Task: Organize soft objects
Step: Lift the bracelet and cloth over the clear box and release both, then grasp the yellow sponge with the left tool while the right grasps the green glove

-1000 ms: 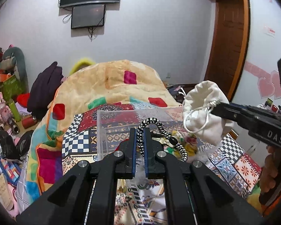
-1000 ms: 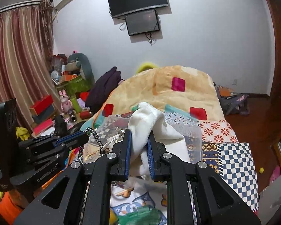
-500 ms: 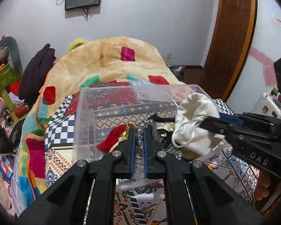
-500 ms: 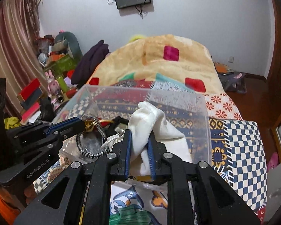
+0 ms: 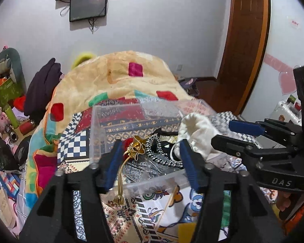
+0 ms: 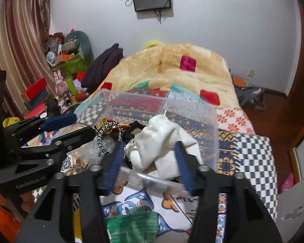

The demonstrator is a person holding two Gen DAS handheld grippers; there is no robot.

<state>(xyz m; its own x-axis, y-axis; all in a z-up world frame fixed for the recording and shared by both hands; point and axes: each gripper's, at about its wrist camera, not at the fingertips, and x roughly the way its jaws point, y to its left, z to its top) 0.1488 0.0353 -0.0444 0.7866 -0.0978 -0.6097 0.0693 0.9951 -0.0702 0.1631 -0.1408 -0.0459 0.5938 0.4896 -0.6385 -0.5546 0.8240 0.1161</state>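
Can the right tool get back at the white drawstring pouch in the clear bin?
Probably yes: the right tool is open, and the white drawstring pouch lies uncovered between its fingers in the open-topped clear bin.

walls: plain white | wall: dark screen (image 6: pixel 151 0) mounted high, cables dangling below | right: brown wooden door (image 5: pixel 246 46) | left: striped pink curtain (image 6: pixel 14 46) | centre: bed (image 6: pixel 253 151) under patchwork blanket (image 6: pixel 172 70) | floor: dark wood (image 6: pixel 273 117)
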